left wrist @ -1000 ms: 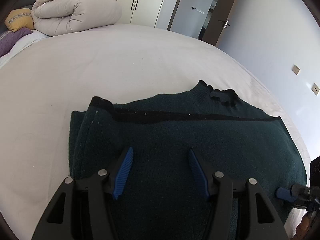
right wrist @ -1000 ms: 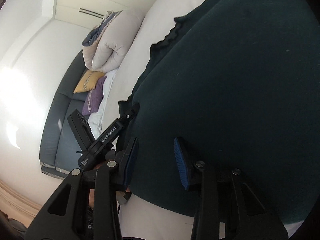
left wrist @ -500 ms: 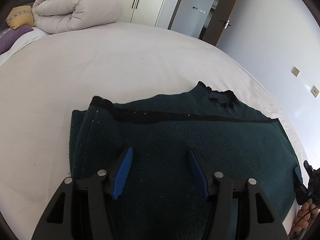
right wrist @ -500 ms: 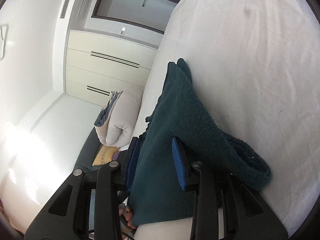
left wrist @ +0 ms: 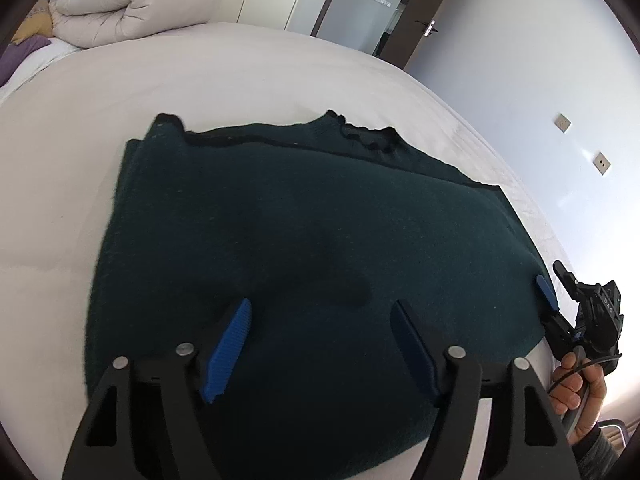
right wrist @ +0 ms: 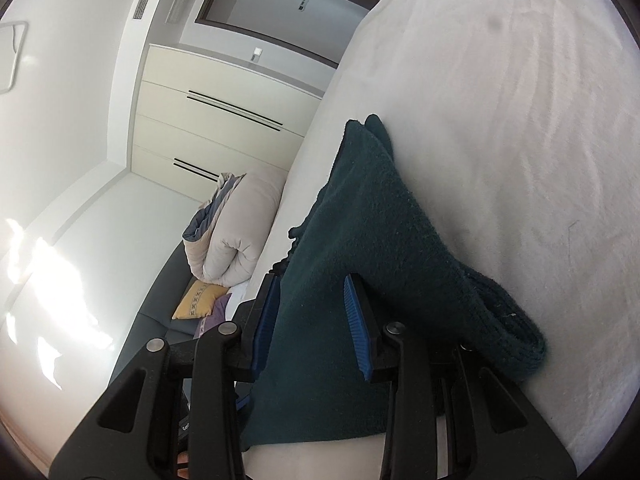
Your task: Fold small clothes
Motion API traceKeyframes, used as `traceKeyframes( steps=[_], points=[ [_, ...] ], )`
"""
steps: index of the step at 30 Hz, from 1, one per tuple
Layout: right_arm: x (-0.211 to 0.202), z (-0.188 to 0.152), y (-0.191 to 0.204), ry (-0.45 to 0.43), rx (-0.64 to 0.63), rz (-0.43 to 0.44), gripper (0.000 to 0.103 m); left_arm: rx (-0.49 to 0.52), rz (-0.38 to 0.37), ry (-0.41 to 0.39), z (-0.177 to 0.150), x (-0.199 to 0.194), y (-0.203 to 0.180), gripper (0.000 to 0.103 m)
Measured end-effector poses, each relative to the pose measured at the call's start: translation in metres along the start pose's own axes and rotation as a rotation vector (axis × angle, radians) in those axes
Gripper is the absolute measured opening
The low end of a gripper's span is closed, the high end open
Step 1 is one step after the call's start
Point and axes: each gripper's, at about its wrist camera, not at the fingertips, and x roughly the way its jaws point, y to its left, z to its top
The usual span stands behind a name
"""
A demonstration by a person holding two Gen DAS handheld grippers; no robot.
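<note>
A dark green sweater (left wrist: 304,240) lies folded flat on the white bed (left wrist: 240,76), its collar (left wrist: 368,140) at the far side. My left gripper (left wrist: 320,344) hovers over the sweater's near part. Its jaws are opening, and the blue pads (left wrist: 228,344) touch no fabric. My right gripper (left wrist: 548,300) sits at the sweater's right edge, held by a person's hand (left wrist: 580,392). In the right wrist view the right gripper (right wrist: 310,320) is shut on the sweater's (right wrist: 372,240) thick folded edge, which fills the gap between its pads.
A rolled beige duvet (left wrist: 132,4) and yellow and purple cushions (left wrist: 36,28) lie at the bed's far left. Cupboards and an open door (left wrist: 420,12) stand behind the bed. The mattress edge runs close along the sweater's right side.
The left gripper has drawn back from the sweater and its jaws have widened. The right gripper has swung from above the sweater to its right edge and now has the fold between its pads.
</note>
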Motion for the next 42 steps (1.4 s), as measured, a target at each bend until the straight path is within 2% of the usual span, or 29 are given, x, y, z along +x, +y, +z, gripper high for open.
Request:
traceKeyframes(
  steps=[3, 6, 8, 9, 12, 15, 18, 22, 25, 27, 28, 33, 34, 36, 37, 38, 40, 42],
  points=[
    [-0.012, -0.003, 0.001, -0.005, 0.007, 0.015, 0.031, -0.099, 0.016, -0.029, -0.003, -0.024, 0.03, 0.072],
    [-0.016, -0.003, 0.001, -0.009, 0.012, 0.024, 0.031, -0.247, 0.02, -0.118, -0.007, -0.054, 0.065, 0.074],
    [-0.02, -0.004, 0.001, -0.01, 0.013, 0.029, 0.033, -0.356, 0.034, -0.17, -0.008, -0.067, 0.087, 0.091],
    [-0.019, -0.004, 0.001, -0.012, 0.014, 0.037, 0.033, -0.399, 0.028, -0.184, -0.008, -0.07, 0.097, 0.093],
    [-0.022, -0.005, 0.001, -0.015, 0.018, 0.047, 0.033, -0.438, -0.026, -0.106, -0.002, -0.052, 0.109, 0.094],
    [-0.024, -0.005, 0.001, -0.019, 0.024, 0.066, 0.035, -0.455, -0.128, -0.013, -0.001, -0.024, 0.106, 0.093],
    [-0.024, -0.004, 0.0, -0.02, 0.025, 0.07, 0.035, -0.408, -0.123, 0.022, 0.003, -0.01, 0.093, 0.093],
    [-0.025, -0.003, 0.0, -0.019, 0.024, 0.072, 0.035, -0.463, -0.237, 0.092, 0.008, 0.004, 0.089, 0.088],
    [-0.026, -0.004, 0.0, -0.019, 0.025, 0.077, 0.035, -0.474, -0.261, 0.134, 0.01, 0.009, 0.086, 0.088],
    [-0.027, -0.004, 0.0, -0.019, 0.026, 0.079, 0.035, -0.515, -0.316, 0.159, 0.01, 0.012, 0.09, 0.082],
    [-0.027, -0.005, 0.0, -0.019, 0.026, 0.08, 0.035, -0.539, -0.338, 0.173, 0.009, 0.014, 0.093, 0.077],
    [-0.027, -0.005, 0.0, -0.019, 0.028, 0.079, 0.035, -0.612, -0.392, 0.203, 0.001, 0.014, 0.107, 0.057],
    [-0.027, -0.005, 0.0, -0.018, 0.028, 0.077, 0.035, -0.629, -0.41, 0.208, -0.001, 0.014, 0.11, 0.051],
    [-0.026, -0.005, 0.005, 0.004, 0.029, 0.064, 0.04, -0.662, -0.448, 0.226, -0.003, 0.021, 0.111, 0.033],
    [-0.025, -0.005, 0.01, 0.02, 0.024, 0.056, 0.046, -0.67, -0.457, 0.231, -0.005, 0.022, 0.111, 0.02],
    [-0.024, -0.005, 0.019, 0.039, 0.014, 0.044, 0.054, -0.678, -0.463, 0.229, -0.007, 0.023, 0.112, 0.015],
    [-0.021, -0.009, 0.035, 0.064, -0.008, 0.029, 0.065, -0.693, -0.481, 0.21, -0.011, 0.021, 0.115, 0.015],
    [-0.012, -0.014, 0.058, 0.107, -0.044, 0.008, 0.067, -0.704, -0.491, 0.181, -0.013, 0.016, 0.118, 0.014]
  ],
)
